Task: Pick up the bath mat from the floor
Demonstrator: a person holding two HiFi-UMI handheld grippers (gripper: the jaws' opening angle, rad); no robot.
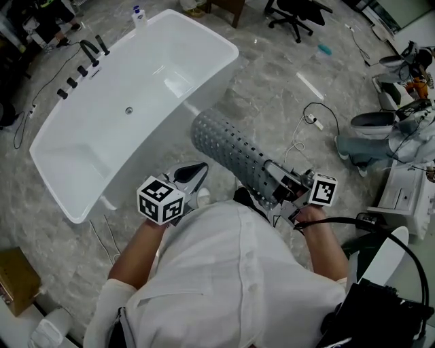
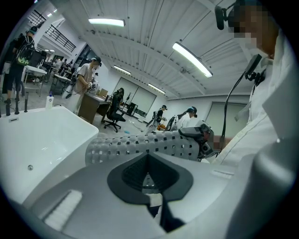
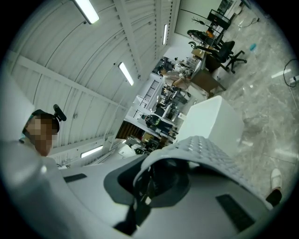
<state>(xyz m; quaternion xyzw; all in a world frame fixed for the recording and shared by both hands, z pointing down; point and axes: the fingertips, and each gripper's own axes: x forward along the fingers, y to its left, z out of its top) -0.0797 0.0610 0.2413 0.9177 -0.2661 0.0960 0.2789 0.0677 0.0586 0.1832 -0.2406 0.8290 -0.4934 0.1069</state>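
Observation:
The bath mat (image 1: 234,153) is grey, dotted with square holes, and curled into a loose tube held off the marble floor. My right gripper (image 1: 277,188) is shut on its near end. In the right gripper view the mat (image 3: 205,149) curls over the jaws of the right gripper (image 3: 148,186). My left gripper (image 1: 190,178) hangs to the left of the mat, apart from it, near the tub's end. In the left gripper view the mat (image 2: 149,144) lies across the scene beyond the left gripper (image 2: 148,181), whose jaws meet with nothing between them.
A white freestanding bathtub (image 1: 224,47) stands just beyond the mat, with a bottle (image 1: 139,15) on its far corner and black taps (image 1: 88,51) beside it. Cables (image 1: 309,122) trail over the floor at the right. A cardboard box (image 1: 15,279) sits at lower left.

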